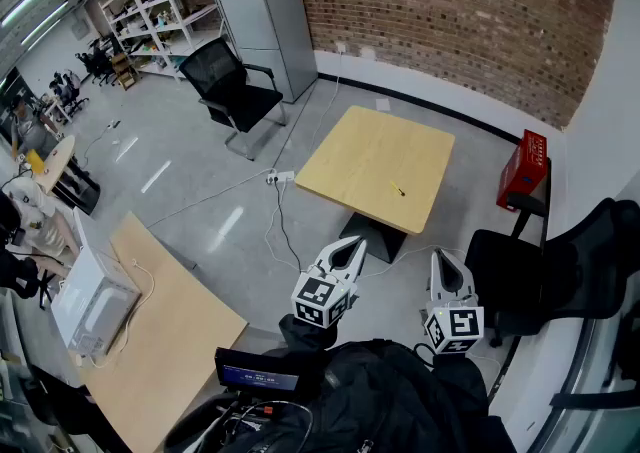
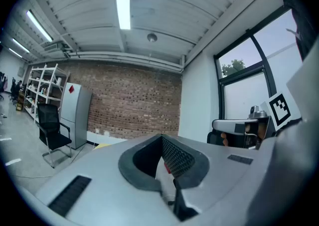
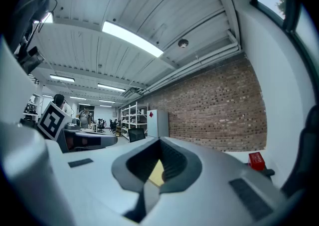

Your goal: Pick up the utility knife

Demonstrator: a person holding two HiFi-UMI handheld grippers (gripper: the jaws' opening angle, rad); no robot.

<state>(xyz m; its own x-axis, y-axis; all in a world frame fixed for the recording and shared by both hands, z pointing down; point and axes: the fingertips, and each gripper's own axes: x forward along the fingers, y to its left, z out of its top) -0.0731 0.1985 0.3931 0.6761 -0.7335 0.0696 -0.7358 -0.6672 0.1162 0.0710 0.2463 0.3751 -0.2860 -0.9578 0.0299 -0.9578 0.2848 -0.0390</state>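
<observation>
At the left of the head view, the left gripper (image 1: 349, 244) is held low before the person. In its own view (image 2: 164, 159) the jaws are seen pressed together at the tips, with nothing pinched between them.

Ahead of it stands the table (image 1: 350, 156), set cornerwise to the person. The knife (image 1: 398, 190) is seen on it as a small yellow sliver toward the near right corner, clear of the edges.

The knife lies forward of both grippers and well apart from them, and sideways it falls between the two. Neither gripper is clearly nearer, though the left tip is judged slightly closer. The long axis of the knife runs slantwise, from far-left to near-right. It therefore lies across the line of the left gripper more than across that of the right. Which end carries the blade cannot be told, as the knife is too small in this view.

At the right, the right gripper (image 1: 443, 259) is held beside the left. Its jaws (image 3: 157, 164) are likewise closed on nothing.

The reach is judged not yet begun: a step forward and an opening of the jaws would be needed first.
</observation>
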